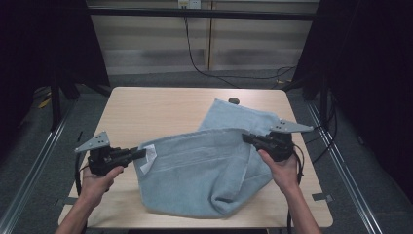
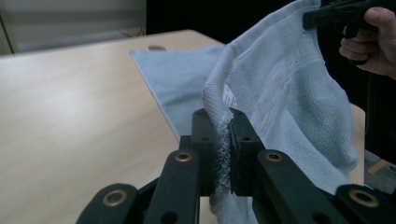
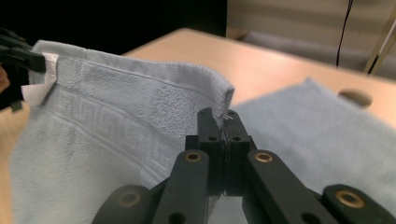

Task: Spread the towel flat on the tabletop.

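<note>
The left gripper view shows the left gripper [image 2: 223, 140] clamped tight on the hem of the one light blue towel [image 1: 204, 165], a white label [image 2: 229, 98] just above its jaws, while the right gripper view shows the right gripper [image 3: 224, 140] pinched shut on the opposite corner. From the high view, the towel hangs between the two grippers above the table [image 1: 156, 112], its far end lying flat beside a small round hole [image 1: 234, 101].
</note>
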Motion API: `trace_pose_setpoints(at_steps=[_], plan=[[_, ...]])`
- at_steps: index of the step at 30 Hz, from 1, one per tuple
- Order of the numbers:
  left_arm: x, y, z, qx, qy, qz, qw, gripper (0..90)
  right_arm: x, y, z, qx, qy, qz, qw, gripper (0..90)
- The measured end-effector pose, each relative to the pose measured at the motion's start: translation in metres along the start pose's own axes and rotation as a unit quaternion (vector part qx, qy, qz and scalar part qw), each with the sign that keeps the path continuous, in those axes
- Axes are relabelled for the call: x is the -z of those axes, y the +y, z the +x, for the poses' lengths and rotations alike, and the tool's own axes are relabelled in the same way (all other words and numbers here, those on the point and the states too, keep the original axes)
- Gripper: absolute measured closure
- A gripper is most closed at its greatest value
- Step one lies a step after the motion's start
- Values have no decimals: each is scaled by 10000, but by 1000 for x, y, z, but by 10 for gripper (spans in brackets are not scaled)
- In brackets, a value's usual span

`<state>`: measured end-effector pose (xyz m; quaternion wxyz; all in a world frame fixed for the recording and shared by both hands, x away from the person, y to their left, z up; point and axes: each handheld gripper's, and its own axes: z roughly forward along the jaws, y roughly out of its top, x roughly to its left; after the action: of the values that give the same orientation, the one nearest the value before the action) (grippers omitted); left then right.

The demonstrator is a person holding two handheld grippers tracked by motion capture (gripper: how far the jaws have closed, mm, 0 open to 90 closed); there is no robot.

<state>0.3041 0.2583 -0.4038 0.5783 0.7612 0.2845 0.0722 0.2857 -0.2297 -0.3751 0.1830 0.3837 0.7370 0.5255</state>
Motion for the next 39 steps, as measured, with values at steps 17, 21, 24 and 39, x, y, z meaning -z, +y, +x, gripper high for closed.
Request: trace_pose_setpoints(at_steps=[17, 21, 24, 39], plan=[[21, -49, -39, -101, -370, 365, 9986, 829, 56, -56, 48, 107, 623, 68, 9980, 892], [24, -82, -52, -49, -594, 836, 9947, 824, 64, -100, 69, 61, 991, 465, 9940, 891], [31, -94, -60, -118, -748, 1046, 9916, 810, 67, -125, 79, -39, 1213, 871, 9888, 888], [14, -65, -21, -59, -593, 1019, 9930, 587, 49, -116, 44, -229, 713, 976, 9924, 565]])
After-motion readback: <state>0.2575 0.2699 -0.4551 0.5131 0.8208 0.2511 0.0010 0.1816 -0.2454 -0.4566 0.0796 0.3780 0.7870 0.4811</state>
